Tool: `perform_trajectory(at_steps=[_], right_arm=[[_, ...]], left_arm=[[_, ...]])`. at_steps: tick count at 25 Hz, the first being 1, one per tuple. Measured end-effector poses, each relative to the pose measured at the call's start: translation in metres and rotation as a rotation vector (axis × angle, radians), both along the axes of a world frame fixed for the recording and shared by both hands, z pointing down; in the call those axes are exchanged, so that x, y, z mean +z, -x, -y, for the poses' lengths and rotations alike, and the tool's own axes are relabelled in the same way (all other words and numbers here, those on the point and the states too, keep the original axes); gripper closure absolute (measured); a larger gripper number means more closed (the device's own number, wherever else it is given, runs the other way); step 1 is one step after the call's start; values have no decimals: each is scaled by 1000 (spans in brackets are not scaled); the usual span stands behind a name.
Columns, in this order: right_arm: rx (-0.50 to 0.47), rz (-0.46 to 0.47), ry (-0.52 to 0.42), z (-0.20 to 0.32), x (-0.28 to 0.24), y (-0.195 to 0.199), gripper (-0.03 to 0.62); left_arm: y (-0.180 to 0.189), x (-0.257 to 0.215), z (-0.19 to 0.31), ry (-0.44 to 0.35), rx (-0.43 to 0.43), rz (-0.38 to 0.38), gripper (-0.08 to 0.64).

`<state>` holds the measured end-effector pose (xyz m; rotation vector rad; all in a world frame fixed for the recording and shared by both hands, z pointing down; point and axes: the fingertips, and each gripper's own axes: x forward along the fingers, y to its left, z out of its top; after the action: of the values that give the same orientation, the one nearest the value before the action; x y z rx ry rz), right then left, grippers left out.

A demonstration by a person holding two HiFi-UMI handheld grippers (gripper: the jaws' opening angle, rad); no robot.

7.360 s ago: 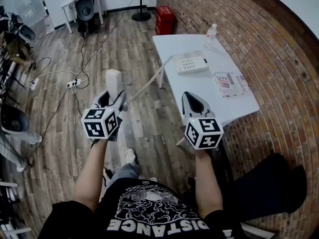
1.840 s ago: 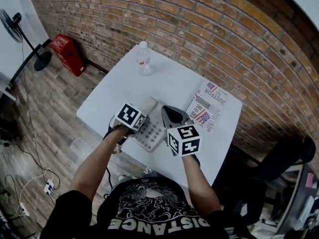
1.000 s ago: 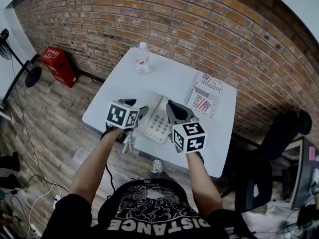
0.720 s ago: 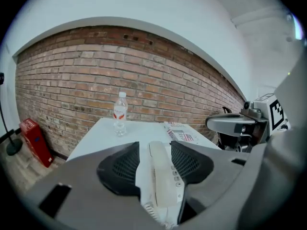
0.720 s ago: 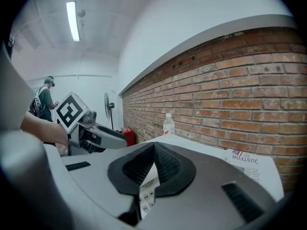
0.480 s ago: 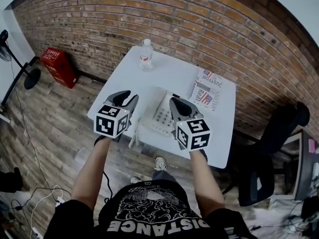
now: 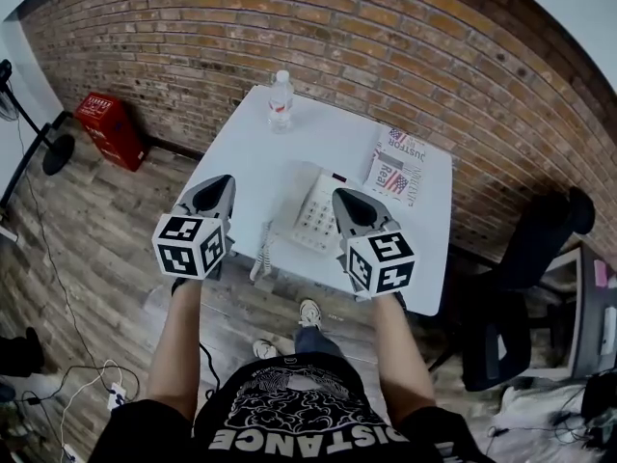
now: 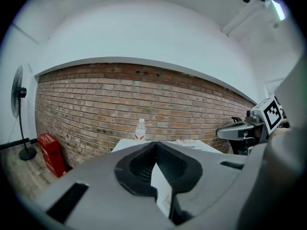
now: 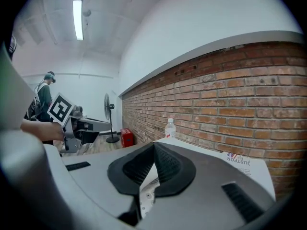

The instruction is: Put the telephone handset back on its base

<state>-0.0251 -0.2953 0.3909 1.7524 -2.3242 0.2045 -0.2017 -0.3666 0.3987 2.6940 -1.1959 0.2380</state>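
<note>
At the near edge of the desk, the left claw and right claw hover with jaws pressed together, holding nothing; between them the handset lies on its base; beyond stand a newspaper and a water bottle.

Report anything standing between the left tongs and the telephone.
Nothing visible does. The left tongs, shut and empty, hang at the left edge of the table. Only bare tabletop lies between them and the telephone. The coiled cord dangles over the near edge, to the side of that path.
</note>
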Motion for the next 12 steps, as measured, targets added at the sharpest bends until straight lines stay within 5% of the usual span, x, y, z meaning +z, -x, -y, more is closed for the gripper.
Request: perform_trajectory(at_steps=[12], right_arm=[[51,15,-16,-9,-5,-8,592]], left_arm=[[8,5,-14,1,-13,13,554]])
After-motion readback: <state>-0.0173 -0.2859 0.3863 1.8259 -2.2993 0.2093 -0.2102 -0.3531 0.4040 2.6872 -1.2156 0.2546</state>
